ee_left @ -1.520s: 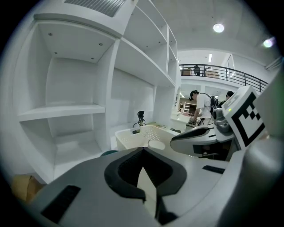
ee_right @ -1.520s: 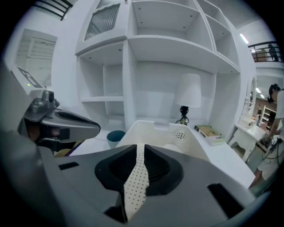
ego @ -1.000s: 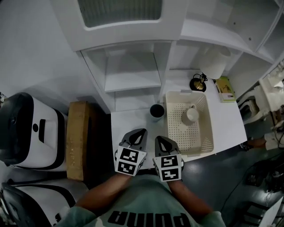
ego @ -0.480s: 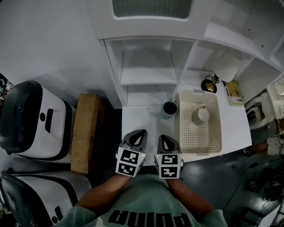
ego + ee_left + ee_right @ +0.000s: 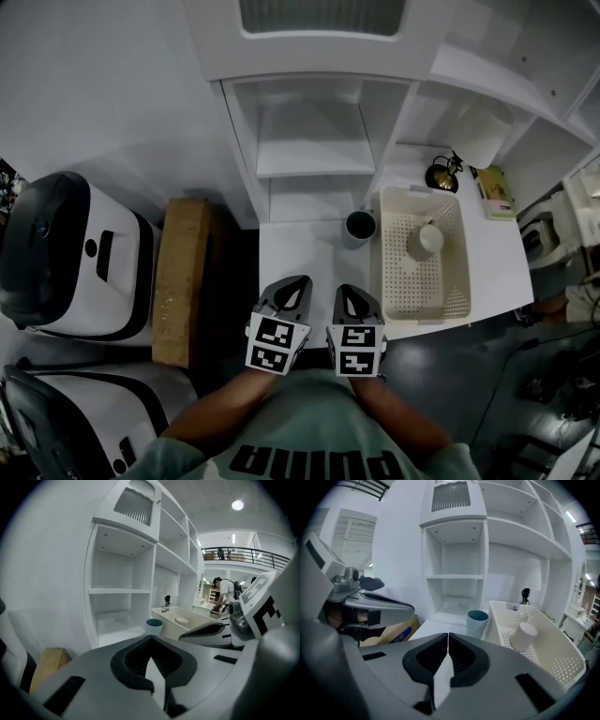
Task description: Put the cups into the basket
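An open lab-like hall: mezzanine railing [image 5: 248,553], tall white shelving [image 5: 309,141], ceiling lamp [image 5: 237,505].

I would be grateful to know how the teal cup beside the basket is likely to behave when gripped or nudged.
The teal cup stands upright, open end up, taller than wide, so a high push would probably tip it. Its round wall suggests it could roll once down. It looks rigid and smooth, so a grip might slip.

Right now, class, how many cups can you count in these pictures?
2. A teal cup stands on the table beside the basket, outside it; a white cup sits inside the basket. None appears hidden.
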Demonstrator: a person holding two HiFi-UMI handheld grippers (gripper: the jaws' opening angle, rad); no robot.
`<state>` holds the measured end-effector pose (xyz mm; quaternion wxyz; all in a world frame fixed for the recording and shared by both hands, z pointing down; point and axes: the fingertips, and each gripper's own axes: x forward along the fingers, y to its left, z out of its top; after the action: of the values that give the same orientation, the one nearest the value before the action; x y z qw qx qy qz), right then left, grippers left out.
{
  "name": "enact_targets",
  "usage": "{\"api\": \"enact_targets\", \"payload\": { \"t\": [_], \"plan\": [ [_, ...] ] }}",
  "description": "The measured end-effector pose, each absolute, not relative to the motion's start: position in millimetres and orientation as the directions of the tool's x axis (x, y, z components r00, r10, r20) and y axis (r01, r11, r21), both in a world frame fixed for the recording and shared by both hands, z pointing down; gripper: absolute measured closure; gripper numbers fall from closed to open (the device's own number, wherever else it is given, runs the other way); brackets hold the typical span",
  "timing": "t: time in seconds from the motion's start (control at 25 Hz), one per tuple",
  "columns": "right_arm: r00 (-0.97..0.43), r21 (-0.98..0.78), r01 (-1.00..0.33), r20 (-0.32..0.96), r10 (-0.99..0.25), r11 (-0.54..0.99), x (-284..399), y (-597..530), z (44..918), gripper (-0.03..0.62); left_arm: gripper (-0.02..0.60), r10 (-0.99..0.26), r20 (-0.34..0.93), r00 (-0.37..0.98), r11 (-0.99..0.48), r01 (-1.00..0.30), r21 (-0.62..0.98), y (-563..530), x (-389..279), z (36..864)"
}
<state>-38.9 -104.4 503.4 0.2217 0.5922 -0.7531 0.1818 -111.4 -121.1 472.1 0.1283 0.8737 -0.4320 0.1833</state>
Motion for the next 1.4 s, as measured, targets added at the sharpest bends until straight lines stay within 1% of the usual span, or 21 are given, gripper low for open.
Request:
{"api": "enact_targets", "payload": {
  "t": [0.16,0.28,0.44,0.6,0.64,0.72,0.88,1.04,1.28,1.4],
  "plan": [
    [-0.186,-0.025,-0.978,0.543,-0.819,0.206,-35.6,-108.7,504.9,0.574,0.575,-0.71,0.423,0.563,-0.588,-0.804,0.083,-124.3,-113.1,472.5],
    [-0.164,-0.028,-0.984,0.548,-0.82,0.178,-30.3,-115.8,509.9,0.574,0.575,-0.698,0.446,0.561,-0.582,-0.806,0.103,-127.7,-114.0,480.0],
    [-0.142,-0.049,-0.989,0.553,-0.821,0.138,-28.4,-128.7,513.1,0.574,0.575,-0.703,0.449,0.552,-0.593,-0.803,0.057,-142.7,-113.6,477.9],
    [-0.113,-0.07,-0.994,0.555,-0.824,0.089,-23.9,-145.4,522.7,0.571,0.575,-0.699,0.449,0.557,-0.604,-0.796,0.046,-154.9,-110.0,478.5],
    [-0.104,-0.076,-0.994,0.554,-0.826,0.074,-22.4,-150.6,524.7,0.561,0.575,-0.696,0.451,0.559,-0.608,-0.793,0.044,-157.6,-108.9,479.6],
    [-0.083,-0.089,-0.995,0.553,-0.829,0.04,-17.9,-161.1,529.5,0.466,0.574,-0.687,0.461,0.562,-0.617,-0.786,0.039,-162.4,-106.8,483.4],
    [-0.027,-0.113,-0.992,0.58,-0.814,-0.047,-5.3,-177.1,544.5,0.412,0.574,-0.663,0.485,0.571,-0.637,-0.77,0.036,-174.2,-103.8,493.8],
    [-0.003,-0.145,-0.984,0.593,-0.806,-0.103,2.1,-192.9,559.2,0.34,0.574,-0.644,0.498,0.582,-0.651,-0.758,0.043,-189.7,-98.7,501.3],
    [0.029,-0.149,-0.978,0.594,-0.804,-0.145,5.7,-212.3,572.8,0.285,0.574,-0.618,0.505,0.603,-0.677,-0.735,0.049,-209.2,-87.7,506.3],
    [0.054,-0.137,-0.976,0.594,-0.802,-0.167,7.3,-223.1,576.4,0.273,0.574,-0.607,0.514,0.606,-0.682,-0.729,0.054,-217.9,-86.7,510.0]
  ]
}}
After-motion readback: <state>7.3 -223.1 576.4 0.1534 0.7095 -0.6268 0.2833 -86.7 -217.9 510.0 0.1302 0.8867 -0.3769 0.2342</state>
